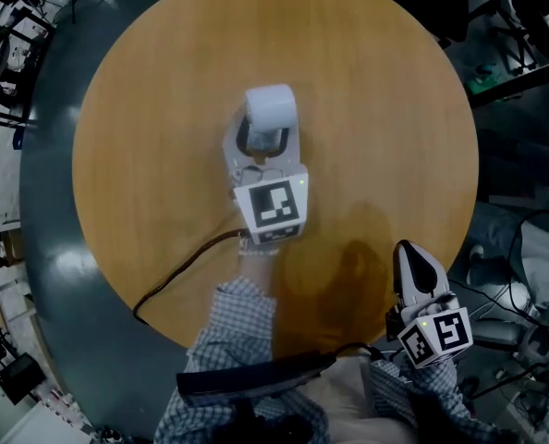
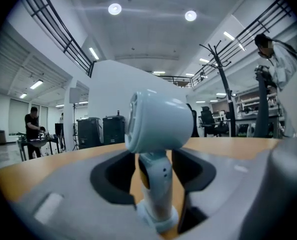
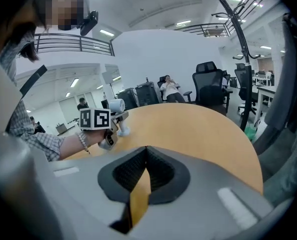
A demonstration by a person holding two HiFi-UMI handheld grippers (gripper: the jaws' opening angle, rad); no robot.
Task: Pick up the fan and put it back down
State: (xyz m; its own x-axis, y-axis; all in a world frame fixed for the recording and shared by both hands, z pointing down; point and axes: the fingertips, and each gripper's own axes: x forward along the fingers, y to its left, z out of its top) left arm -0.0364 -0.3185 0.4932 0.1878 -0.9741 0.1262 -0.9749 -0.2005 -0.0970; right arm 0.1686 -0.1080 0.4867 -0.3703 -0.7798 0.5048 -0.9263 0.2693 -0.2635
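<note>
A small white fan stands upright on the round wooden table, its head tipped over a slim stem and a round foot. My left gripper lies level on the table with its jaws on either side of the stem. In the left gripper view the fan fills the middle and the left gripper is open, with a gap showing on both sides of the stem. My right gripper hangs at the table's near right edge, away from the fan, shut and empty. From there the fan shows far left.
A dark cable runs from the left gripper over the table's near edge. Beyond the table are a coat stand, office chairs, black cases and people standing or seated.
</note>
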